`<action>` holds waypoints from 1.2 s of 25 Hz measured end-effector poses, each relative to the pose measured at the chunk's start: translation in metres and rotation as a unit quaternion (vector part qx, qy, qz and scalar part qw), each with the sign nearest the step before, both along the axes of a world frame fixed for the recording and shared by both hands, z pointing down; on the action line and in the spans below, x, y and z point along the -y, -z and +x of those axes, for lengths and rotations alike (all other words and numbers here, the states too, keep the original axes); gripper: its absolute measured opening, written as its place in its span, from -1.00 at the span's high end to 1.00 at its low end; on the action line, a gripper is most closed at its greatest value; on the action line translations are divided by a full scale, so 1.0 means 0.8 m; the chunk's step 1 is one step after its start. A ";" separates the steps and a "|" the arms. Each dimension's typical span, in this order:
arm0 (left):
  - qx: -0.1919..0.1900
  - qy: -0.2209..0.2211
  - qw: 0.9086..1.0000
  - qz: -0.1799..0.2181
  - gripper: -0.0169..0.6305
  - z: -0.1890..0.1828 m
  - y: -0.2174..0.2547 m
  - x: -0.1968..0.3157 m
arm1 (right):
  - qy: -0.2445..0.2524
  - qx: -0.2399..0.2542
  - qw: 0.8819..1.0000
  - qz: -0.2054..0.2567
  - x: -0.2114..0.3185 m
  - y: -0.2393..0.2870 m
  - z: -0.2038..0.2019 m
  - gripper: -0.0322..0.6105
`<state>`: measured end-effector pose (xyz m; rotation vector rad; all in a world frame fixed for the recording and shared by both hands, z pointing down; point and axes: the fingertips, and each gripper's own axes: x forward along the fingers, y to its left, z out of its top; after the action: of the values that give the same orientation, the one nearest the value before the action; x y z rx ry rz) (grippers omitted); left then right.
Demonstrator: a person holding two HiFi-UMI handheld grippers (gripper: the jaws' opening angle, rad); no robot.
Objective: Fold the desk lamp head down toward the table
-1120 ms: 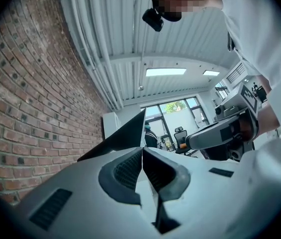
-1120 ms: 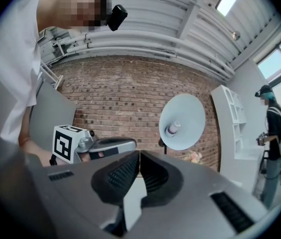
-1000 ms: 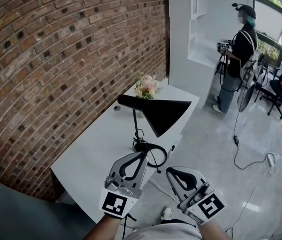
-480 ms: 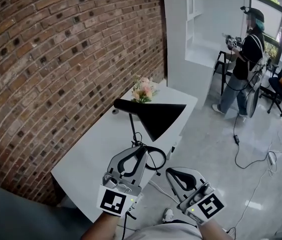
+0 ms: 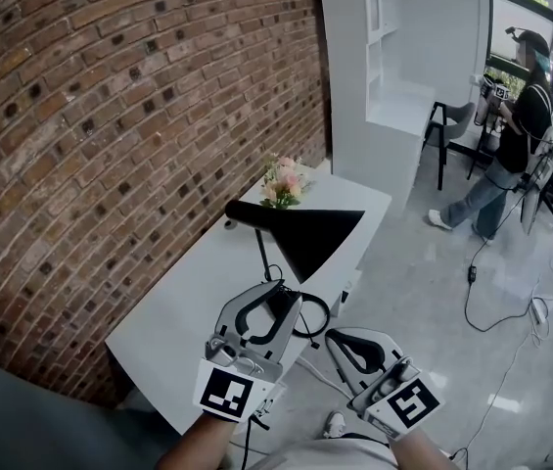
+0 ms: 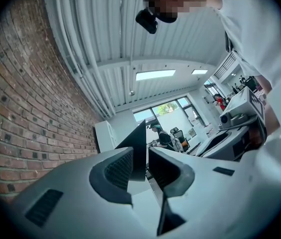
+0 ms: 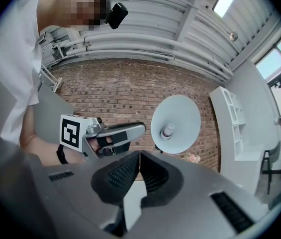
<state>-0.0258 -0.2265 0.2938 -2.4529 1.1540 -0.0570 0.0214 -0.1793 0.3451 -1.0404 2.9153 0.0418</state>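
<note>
Left gripper (image 5: 279, 300) jaws have just been opening, now slightly apart with nothing between them. The lamp head (image 5: 317, 235) only shows beyond the gap. Right gripper (image 5: 341, 339) pressed together, empty. Lamp head up on its stem over the white table (image 5: 183, 306), untouched — folding not begun, I judge. Versus a second ago: left gripper higher, nearer the lamp — bystander (image 5: 523, 130) further right

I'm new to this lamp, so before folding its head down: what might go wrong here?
The lamp stands on a slim stem near the table edge; pressing the head may tip it. Its cable loops beside the left tongs, which have just been opening on nothing, and may snag.
</note>
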 end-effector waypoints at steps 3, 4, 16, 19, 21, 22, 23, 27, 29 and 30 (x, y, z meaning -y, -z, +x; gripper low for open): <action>-0.005 -0.003 1.000 0.003 0.69 0.002 0.007 0.003 | 0.003 0.001 1.000 -0.001 0.001 0.000 -0.001 0.84; -0.005 -0.004 1.000 0.004 0.67 0.004 0.009 0.003 | 0.003 0.001 1.000 -0.002 0.001 -0.001 0.000 0.84; 0.005 -0.022 1.000 0.008 0.51 0.018 0.022 0.011 | -0.005 0.007 1.000 -0.001 0.004 -0.002 0.011 0.84; 0.003 -0.025 1.000 0.007 0.49 0.020 0.026 0.013 | -0.006 0.008 1.000 -0.001 0.005 -0.001 0.013 0.84; -0.002 -0.025 1.000 0.005 0.48 0.021 0.028 0.015 | -0.004 0.008 1.000 0.000 0.004 0.000 0.013 0.84; -0.002 -0.025 1.000 0.005 0.46 0.022 0.028 0.016 | -0.003 0.008 1.000 0.000 0.004 0.000 0.013 0.84; -0.001 -0.026 1.000 0.006 0.45 0.024 0.029 0.016 | -0.002 0.008 1.000 0.001 0.004 0.000 0.014 0.84; 0.013 -0.031 0.999 0.012 0.41 0.031 0.031 0.019 | 0.001 0.008 1.000 -0.001 0.005 0.000 0.017 0.84; 0.017 -0.033 0.999 0.014 0.40 0.031 0.034 0.020 | 0.001 0.006 1.000 -0.002 0.005 -0.001 0.017 0.84; 0.021 -0.034 0.999 0.017 0.39 0.031 0.034 0.021 | 0.002 0.006 1.000 -0.002 0.005 -0.002 0.016 0.84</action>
<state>-0.0007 -0.2431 0.2664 -2.4473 1.0452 -0.0681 0.0345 -0.1833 0.3466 -1.0333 2.9085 0.0288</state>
